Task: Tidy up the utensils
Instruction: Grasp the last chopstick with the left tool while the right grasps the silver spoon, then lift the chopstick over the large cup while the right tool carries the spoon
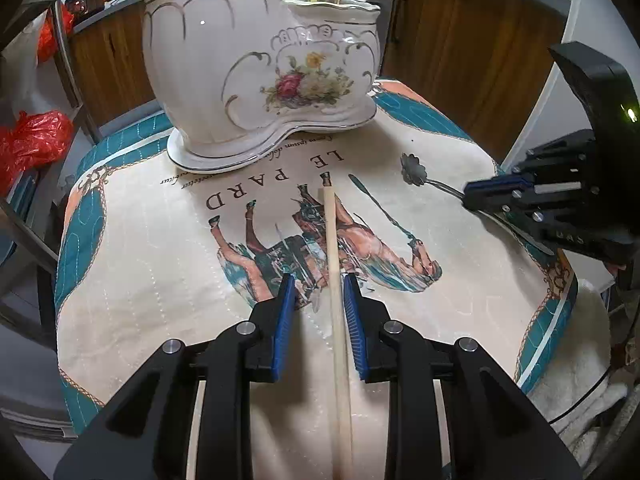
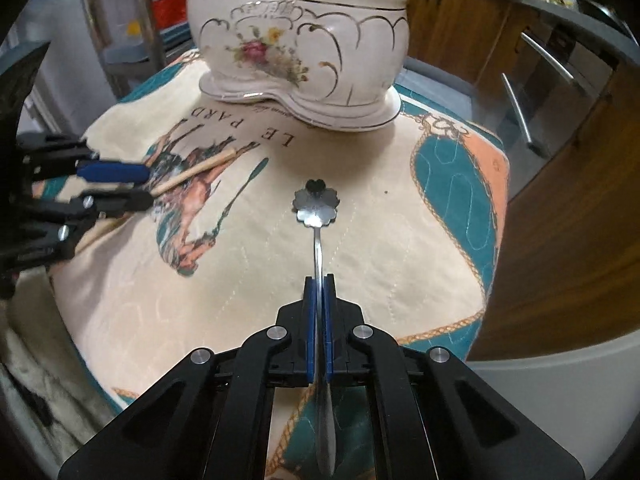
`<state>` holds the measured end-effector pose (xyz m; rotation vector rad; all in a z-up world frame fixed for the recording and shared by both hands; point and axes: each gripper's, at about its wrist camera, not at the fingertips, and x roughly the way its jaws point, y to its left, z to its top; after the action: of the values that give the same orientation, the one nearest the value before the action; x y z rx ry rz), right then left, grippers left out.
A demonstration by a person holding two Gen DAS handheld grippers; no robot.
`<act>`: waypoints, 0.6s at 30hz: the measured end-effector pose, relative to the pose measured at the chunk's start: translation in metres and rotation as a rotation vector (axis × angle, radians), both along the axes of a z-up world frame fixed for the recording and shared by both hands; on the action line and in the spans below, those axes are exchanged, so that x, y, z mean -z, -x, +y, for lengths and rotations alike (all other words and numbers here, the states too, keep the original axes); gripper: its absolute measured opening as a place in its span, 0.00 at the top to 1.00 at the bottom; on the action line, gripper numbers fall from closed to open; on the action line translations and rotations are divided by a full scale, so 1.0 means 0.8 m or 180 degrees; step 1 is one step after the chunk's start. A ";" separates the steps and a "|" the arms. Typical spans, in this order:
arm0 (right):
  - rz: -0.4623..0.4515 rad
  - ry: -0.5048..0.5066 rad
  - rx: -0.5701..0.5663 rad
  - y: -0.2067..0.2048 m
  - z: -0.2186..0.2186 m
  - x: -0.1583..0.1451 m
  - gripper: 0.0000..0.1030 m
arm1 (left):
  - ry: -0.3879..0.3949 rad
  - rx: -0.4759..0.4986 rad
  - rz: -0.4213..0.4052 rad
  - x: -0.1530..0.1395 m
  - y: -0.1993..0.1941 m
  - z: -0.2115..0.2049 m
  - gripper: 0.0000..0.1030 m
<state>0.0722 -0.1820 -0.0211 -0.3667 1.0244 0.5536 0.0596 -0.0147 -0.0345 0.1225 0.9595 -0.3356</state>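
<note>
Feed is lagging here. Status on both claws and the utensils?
Right claw shut on flower spoon. Left claw open, chopstick lying loose between pads. Ceramic holder ahead, path clear.

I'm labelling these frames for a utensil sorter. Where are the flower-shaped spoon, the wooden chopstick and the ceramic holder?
flower-shaped spoon (image 2: 317, 201): right wrist view, on its petal-edged bowl.
wooden chopstick (image 1: 333, 264): left wrist view, on the shaft ahead of the gripper.
ceramic holder (image 1: 224, 80): left wrist view, on its front wall, left of the painted flowers.
</note>
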 end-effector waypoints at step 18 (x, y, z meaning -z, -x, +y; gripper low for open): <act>-0.0682 -0.0704 0.0100 0.022 -0.017 -0.031 0.96 | 0.0048 0.0147 -0.0566 -0.023 0.015 -0.003 0.94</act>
<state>0.0542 -0.1955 0.0038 -0.2083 0.7530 0.5800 0.0478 -0.0169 -0.0158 0.1582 0.7789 -0.3682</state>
